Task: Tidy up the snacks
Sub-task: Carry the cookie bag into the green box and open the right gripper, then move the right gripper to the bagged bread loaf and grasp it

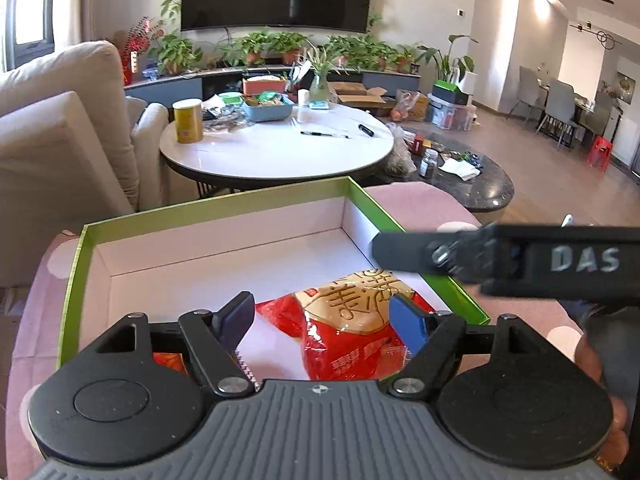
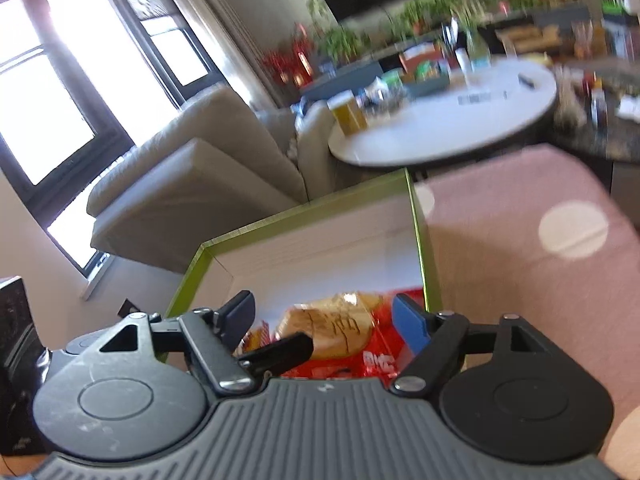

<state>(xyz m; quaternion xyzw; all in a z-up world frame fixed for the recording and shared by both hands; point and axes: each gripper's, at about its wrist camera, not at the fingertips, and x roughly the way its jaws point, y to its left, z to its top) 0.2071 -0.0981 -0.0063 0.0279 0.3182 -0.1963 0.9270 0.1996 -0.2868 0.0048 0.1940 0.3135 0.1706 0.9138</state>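
A green-rimmed box (image 1: 224, 210) with a white inside lies on a pink dotted cloth. A red and gold snack bag (image 1: 352, 320) lies in its near right part. My left gripper (image 1: 324, 316) is open above the bag, jaws wide, holding nothing. My right gripper (image 1: 500, 258) reaches in from the right over the box's right wall. In the right wrist view the right gripper (image 2: 324, 316) is open above the same bag (image 2: 340, 324), inside the box (image 2: 304, 210). A left fingertip (image 2: 280, 350) crosses that view.
A white round table (image 1: 276, 152) beyond the box carries a yellow can (image 1: 188, 120), a blue basket of snacks (image 1: 266, 106) and pens. A beige sofa (image 1: 60, 120) stands at the left. A dark low table (image 1: 460, 180) with clutter is at the right.
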